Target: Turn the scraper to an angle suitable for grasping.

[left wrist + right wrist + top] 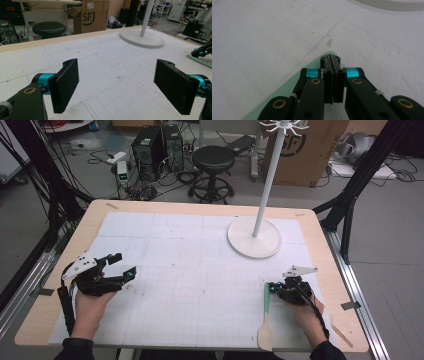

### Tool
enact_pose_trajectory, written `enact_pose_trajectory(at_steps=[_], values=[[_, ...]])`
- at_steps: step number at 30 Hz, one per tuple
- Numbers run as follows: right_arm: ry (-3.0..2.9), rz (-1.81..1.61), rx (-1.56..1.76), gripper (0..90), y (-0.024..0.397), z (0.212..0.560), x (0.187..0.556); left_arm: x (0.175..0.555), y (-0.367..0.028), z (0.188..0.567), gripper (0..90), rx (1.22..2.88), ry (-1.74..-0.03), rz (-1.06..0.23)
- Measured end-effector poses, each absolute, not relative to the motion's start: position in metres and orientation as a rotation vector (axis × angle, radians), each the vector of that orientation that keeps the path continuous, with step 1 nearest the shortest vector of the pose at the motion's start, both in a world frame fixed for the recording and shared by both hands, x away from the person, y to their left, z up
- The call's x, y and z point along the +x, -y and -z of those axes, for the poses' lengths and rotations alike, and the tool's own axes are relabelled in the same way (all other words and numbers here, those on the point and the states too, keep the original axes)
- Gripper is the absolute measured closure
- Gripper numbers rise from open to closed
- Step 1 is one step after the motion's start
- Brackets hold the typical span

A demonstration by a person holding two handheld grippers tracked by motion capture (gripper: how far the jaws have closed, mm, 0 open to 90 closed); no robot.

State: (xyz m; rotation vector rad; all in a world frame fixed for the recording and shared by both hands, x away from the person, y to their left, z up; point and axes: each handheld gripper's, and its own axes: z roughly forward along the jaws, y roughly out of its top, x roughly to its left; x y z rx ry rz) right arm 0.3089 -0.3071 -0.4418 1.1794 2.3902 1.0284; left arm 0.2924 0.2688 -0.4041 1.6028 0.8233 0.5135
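Counter (165,210) holds 1 spatula (266,320) with a green blade and wooden handle near its front right edge, plus 1 white stand (254,237). Right tongs (273,287) are closed tight, tips over the green blade. Left tongs (121,266) gape wide, empty.

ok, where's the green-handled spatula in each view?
High view: the spatula lies lower right, green end at the right gripper.
Left gripper view: a green strip at the right edge, probably its handle.
Right gripper view: the green end lies under the closed jaws, bottom centre-left.
Shared landmark: the white round stand base.
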Motion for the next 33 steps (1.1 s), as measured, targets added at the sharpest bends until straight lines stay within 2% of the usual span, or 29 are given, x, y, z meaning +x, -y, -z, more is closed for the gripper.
enact_pose_trajectory(at_steps=[17, 25, 29, 31, 33], values=[[-2.516, -1.043, 0.984, 90.0, 0.234, 0.441, 0.328, 0.294, -0.268, 0.407, 21.2, 1.624, -0.825, -0.508], [-2.510, -1.097, 0.973, 87.6, 0.234, 0.435, 0.326, 0.293, -0.268, 0.408, 21.3, 1.629, -0.824, -0.509], [-2.436, -1.205, 0.999, 75.8, 0.252, 0.422, 0.317, 0.293, -0.270, 0.409, 21.4, 1.628, -0.834, -0.506], [-2.386, -1.220, 0.999, 62.1, 0.261, 0.416, 0.311, 0.293, -0.273, 0.411, 21.4, 1.627, -0.840, -0.513], [-2.336, -1.244, 1.014, 52.5, 0.269, 0.412, 0.304, 0.292, -0.273, 0.411, 21.4, 1.625, -0.845, -0.512]])
